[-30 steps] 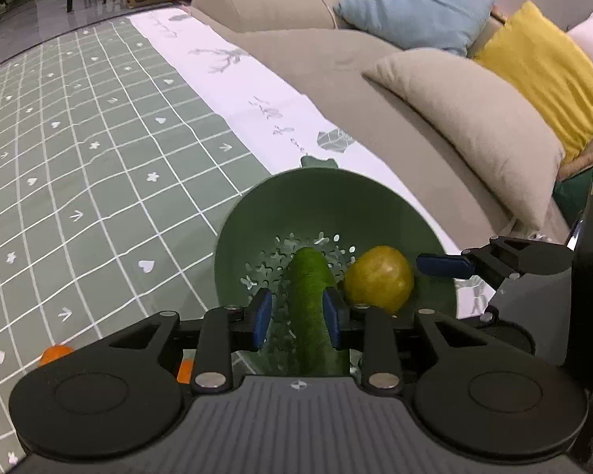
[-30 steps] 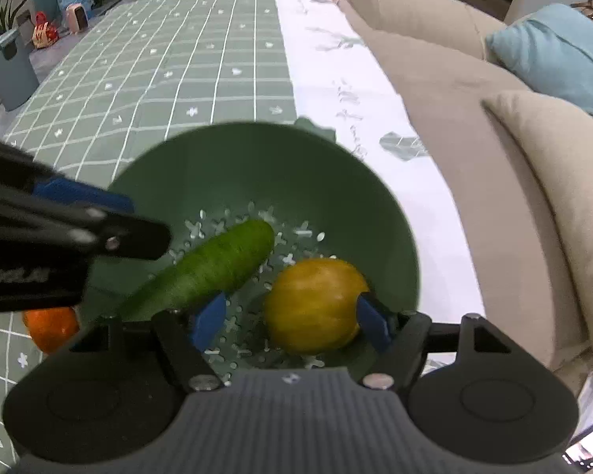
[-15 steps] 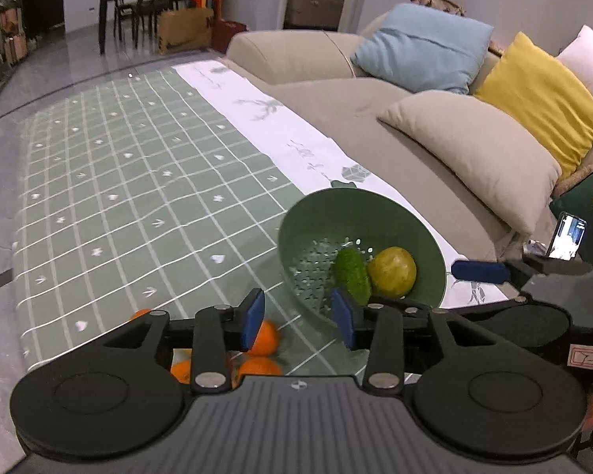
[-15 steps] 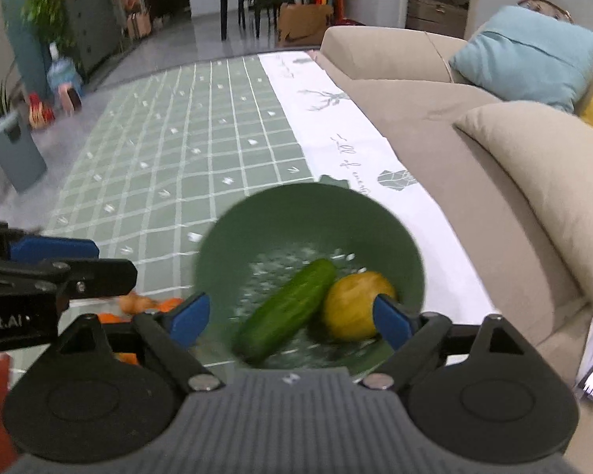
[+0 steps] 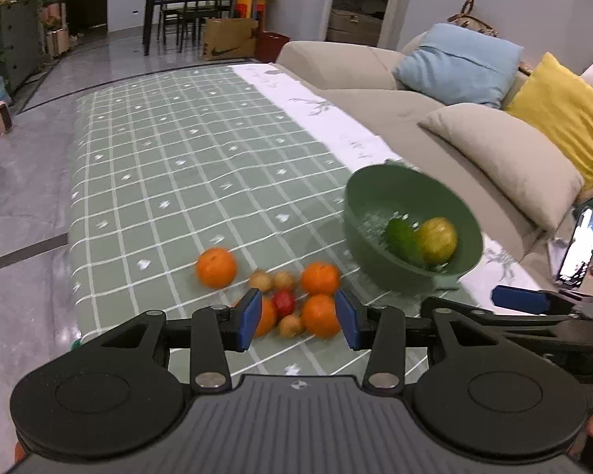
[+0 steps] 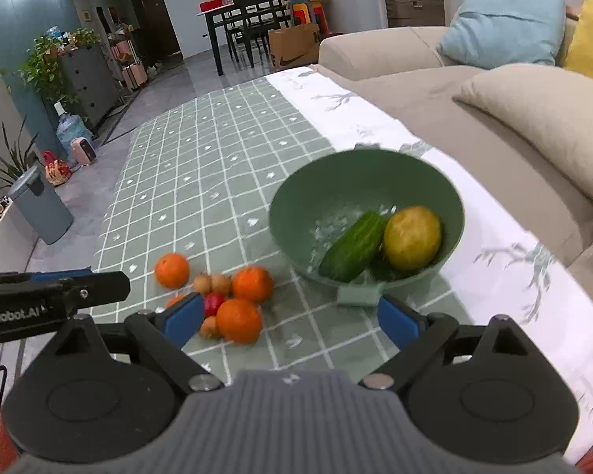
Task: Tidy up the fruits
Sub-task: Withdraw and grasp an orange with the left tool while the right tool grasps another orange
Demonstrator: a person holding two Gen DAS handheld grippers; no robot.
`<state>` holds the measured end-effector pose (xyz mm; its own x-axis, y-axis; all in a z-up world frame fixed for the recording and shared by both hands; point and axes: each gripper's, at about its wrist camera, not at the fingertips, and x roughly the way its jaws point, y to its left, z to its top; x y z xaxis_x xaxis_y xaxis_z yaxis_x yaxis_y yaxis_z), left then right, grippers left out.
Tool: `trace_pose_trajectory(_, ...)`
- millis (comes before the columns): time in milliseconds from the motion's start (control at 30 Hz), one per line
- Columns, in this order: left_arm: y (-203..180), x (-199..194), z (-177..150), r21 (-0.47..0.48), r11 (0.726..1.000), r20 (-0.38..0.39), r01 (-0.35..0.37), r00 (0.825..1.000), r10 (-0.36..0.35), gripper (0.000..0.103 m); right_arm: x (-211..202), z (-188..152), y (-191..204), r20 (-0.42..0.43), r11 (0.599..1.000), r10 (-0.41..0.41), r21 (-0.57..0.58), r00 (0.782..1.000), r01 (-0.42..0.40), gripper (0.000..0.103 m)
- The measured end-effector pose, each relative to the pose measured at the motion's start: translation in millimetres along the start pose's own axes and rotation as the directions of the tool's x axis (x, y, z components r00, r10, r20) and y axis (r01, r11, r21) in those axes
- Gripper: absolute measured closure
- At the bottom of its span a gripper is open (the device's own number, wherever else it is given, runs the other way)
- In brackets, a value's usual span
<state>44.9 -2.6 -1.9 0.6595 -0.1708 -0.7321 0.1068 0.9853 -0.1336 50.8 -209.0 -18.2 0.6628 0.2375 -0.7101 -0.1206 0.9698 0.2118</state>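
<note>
A green colander bowl (image 5: 375,193) (image 6: 336,173) stands on the checked tablecloth, holding a cucumber (image 5: 403,239) (image 6: 354,247) and a yellow-green round fruit (image 5: 437,239) (image 6: 412,237). Left of it lies a cluster of oranges (image 5: 216,268) (image 6: 239,320), small brown fruits (image 5: 261,279) (image 6: 221,283) and one red fruit (image 5: 284,302) (image 6: 214,302). My left gripper (image 5: 298,320) is open and empty, raised above the cluster. My right gripper (image 6: 292,318) is open and empty, raised in front of the bowl and the cluster.
A beige sofa (image 5: 379,102) with blue (image 5: 458,63), yellow (image 5: 561,114) and beige cushions (image 5: 502,154) borders the table on the right. A phone (image 5: 579,245) stands at the far right. A dining table with chairs (image 5: 193,4) is far behind.
My left gripper let go of the cucumber in the bowl and opened. Both grippers pulled back and up from the bowl, bringing the fruit cluster into view.
</note>
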Motion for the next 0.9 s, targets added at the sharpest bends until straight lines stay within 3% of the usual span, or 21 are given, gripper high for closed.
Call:
trace_pose_trajectory(133,11,8,-15,-0.02,1.0,-0.02,-0.01,1.0,0.01,0.052,6,-17,8,0.011,0.999,-0.025,-0.027,1.0,0.025,0.009)
trace_pose_trajectory(333,21,20,-26,-0.043,0.999,-0.05,-0.002,0.999,0.0,0.052,23,-31,18,0.019,0.993,-0.029,-0.116,0.999,0.031,0.018)
trace_pose_trajectory(633,37,46,-28,-0.114,0.993,-0.072,-0.011,0.997,0.003,0.052,56,-26,25,-0.072,0.993,0.046,-0.11,0.996,-0.054,0.049)
trace_pose_trajectory(900,47,77,-23,-0.157,0.988,-0.122,-0.013,0.992,-0.007,0.052,89,-15,27,-0.115,0.994,0.083,-0.063,0.99,-0.091,0.049)
